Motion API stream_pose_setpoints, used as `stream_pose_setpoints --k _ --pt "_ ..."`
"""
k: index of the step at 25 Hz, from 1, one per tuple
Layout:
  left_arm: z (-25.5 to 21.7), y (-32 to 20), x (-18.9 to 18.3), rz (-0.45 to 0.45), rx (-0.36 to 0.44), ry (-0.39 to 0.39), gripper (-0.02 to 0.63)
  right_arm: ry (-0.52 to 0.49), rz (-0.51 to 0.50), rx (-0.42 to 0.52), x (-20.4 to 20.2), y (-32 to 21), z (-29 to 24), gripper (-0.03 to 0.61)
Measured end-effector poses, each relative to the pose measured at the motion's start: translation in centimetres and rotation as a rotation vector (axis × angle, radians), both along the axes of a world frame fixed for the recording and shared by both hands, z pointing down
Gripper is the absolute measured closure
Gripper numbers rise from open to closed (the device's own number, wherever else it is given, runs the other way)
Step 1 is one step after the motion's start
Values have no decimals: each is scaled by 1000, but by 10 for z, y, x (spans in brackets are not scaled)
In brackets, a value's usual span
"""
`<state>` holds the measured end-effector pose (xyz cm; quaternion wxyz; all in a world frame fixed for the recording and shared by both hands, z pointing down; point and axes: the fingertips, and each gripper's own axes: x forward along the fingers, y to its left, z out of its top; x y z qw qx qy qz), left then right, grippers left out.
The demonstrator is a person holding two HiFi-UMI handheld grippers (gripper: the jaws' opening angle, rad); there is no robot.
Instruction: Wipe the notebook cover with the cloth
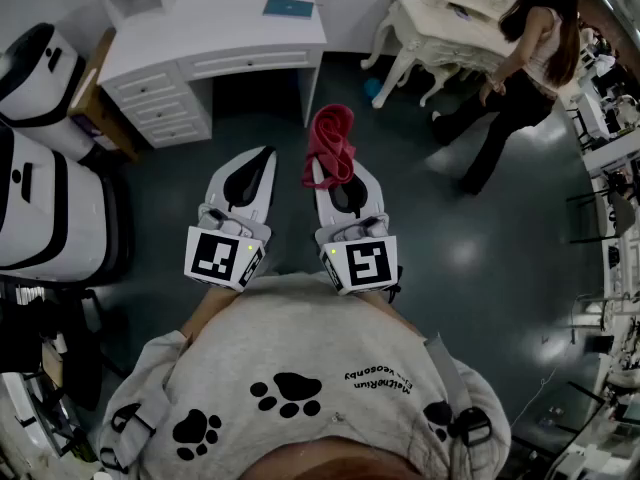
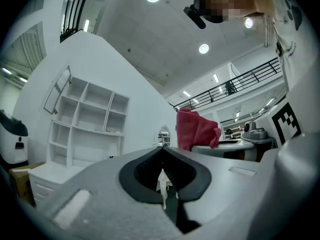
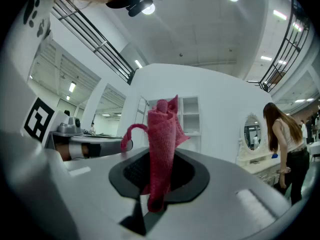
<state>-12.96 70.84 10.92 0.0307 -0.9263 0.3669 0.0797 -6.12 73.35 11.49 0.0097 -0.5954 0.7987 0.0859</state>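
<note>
Cloth in hand, notebook far ahead on the white tabletop.
Right hand-held gripper [image 3: 159, 156] pinches the red cloth [image 3: 162, 129] upright; left hand-held gripper [image 2: 161, 151] is pressed together, empty. The teal notebook [image 1: 288, 8] lies flat on the tabletop [image 1: 220, 30], straight ahead, well apart, long side crosswise; neither gripper is plainly nearer.

The left gripper [image 1: 262, 160] is resting with jaws together and empty, while the right gripper [image 1: 338, 180], positioned alongside it, is clamping the cloth [image 1: 330, 140] between its jaws.

Teal notebook [image 1: 288, 8] lies flat on white desk [image 1: 200, 34], nr its back-right corner.
</note>
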Motion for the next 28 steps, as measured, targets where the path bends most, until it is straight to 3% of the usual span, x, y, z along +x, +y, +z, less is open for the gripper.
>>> stream_pose_setpoints --k 17,28 --pt "7 -3 -41 56 -3 27 617 -16 31 -19 -45 -2 6 515" --pt "16 -34 -51 53 -19 54 617 -45 49 -39 -43 -30 19 514"
